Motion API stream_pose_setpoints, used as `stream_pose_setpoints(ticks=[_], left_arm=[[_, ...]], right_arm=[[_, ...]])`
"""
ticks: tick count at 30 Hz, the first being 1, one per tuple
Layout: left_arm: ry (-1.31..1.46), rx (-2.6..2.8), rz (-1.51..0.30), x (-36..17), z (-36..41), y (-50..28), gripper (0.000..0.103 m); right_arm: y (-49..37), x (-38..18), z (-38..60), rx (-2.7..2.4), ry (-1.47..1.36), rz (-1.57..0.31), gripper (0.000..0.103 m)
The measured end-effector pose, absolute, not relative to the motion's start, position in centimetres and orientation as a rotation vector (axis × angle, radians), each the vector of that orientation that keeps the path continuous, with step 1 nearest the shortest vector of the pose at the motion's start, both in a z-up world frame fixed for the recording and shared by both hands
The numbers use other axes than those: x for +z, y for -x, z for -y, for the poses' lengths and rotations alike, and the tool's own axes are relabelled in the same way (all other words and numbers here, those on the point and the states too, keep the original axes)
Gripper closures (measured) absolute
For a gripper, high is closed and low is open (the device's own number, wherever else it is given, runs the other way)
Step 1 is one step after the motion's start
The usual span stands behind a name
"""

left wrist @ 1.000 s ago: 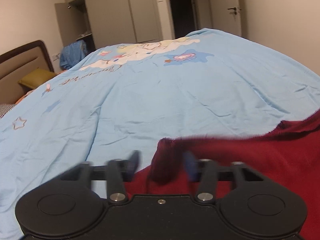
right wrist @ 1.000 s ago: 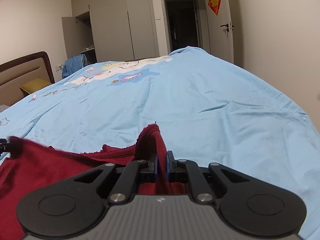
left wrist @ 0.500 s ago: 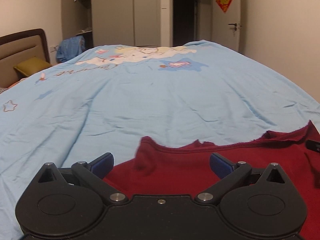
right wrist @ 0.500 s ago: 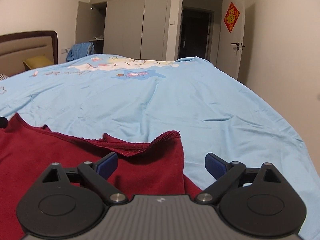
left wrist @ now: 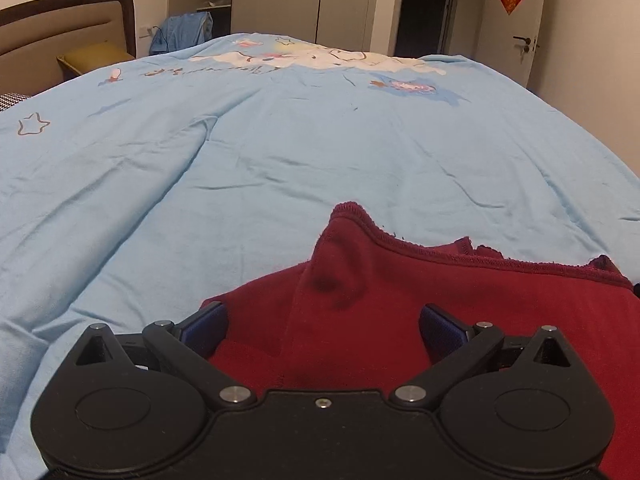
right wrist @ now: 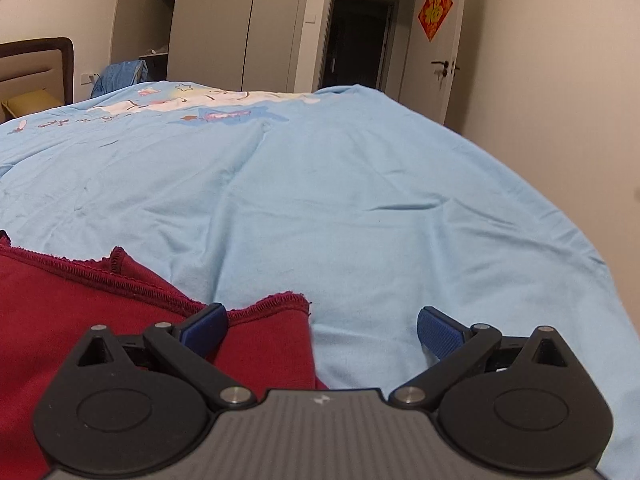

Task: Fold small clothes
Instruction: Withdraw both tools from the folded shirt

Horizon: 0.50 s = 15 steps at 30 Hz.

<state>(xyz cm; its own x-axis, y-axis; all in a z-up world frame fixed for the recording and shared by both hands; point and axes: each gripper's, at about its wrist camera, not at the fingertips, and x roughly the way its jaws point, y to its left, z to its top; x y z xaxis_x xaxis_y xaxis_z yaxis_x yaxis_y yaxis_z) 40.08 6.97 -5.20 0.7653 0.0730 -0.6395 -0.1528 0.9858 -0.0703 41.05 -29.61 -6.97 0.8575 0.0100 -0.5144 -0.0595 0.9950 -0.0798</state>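
A dark red garment [left wrist: 460, 300] lies flat on the light blue bedspread [left wrist: 280, 140], its hemmed edge facing away from me and one corner puckered up. My left gripper [left wrist: 322, 326] stands open just over the garment's left part, nothing between its blue pads. In the right wrist view the same red garment [right wrist: 100, 308] fills the lower left. My right gripper [right wrist: 320, 330] is open over the garment's right corner, its left pad above the cloth and its right pad above bare bedspread.
The bedspread [right wrist: 360, 200] carries a cartoon print at the far end. A brown headboard [left wrist: 68, 20] and yellow pillow [left wrist: 96, 56] are at the left. Wardrobes [right wrist: 224, 28], a dark doorway [right wrist: 360, 40] and a white door [right wrist: 446, 76] stand beyond the bed, whose right edge drops off.
Both grippers opened and let go of the red garment's corners, which dropped flat onto the bedspread. Both grippers then drew back slightly and stay open.
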Motion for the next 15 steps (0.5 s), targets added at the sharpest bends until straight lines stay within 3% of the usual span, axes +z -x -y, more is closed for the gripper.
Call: stream_pose_setpoints(ticks=[15], left_arm=[[0.086, 0.128, -0.623, -6.5, -6.3, -39.6, 0.001]], right_arm=[[-41.1, -7.1, 29.8, 0.039, 0.080, -0.541, 0.000]])
